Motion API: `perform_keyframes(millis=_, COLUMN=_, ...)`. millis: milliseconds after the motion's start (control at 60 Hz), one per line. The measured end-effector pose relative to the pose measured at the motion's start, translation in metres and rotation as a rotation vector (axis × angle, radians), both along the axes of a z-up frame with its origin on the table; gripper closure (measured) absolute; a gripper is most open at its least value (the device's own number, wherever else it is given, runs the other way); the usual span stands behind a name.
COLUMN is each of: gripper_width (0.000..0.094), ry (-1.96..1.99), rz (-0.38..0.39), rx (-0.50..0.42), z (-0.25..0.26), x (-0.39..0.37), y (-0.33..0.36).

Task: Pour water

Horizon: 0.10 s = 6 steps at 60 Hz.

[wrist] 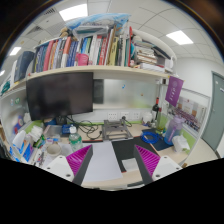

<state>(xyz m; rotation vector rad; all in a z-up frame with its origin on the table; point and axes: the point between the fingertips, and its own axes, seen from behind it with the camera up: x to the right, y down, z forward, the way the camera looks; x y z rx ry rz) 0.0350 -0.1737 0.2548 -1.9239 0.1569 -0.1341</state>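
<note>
The claw (114, 166) is open, with a wide gap between its two fingers, and it holds nothing. Each finger has a purple pad (79, 160) on its inner side. The claw is up in the air above a white worktop (100, 168). A dark flat thing (127, 150) lies on the worktop between the fingers and just ahead of them. It is not clear what it is. Beyond the fingers, a small metal frame machine (116, 128) stands near the middle of the worktop. To the left of it, past the left finger, there is a messy pile of small things (45, 140), some green, some white and some clear like bottles. They are too small to name. A blue thing (152, 139) sits on the right, past the right finger. A big black screen (60, 95) stands at the back on the left. Above the screen, a long shelf (95, 72) is full of books (85, 48) standing side by side. A purple banner (174, 92) hangs on the right, near the wall. Bright lights (74, 12) shine on the ceiling. No cup, jug or water can be told apart for sure, so it is hard to say where the thing for pouring is.
</note>
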Motion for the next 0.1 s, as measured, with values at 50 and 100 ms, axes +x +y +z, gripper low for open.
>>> perform_keyframes(millis=50, gripper_width=0.0082, ry=0.007, rz=0.018, rx=0.009, z=0.0051, x=0.0036, y=0.0006)
perform_keyframes(millis=100, gripper_width=0.0081, ry=0.010, rz=0.035, rx=0.022, z=0.0074, x=0.0086, y=0.0027)
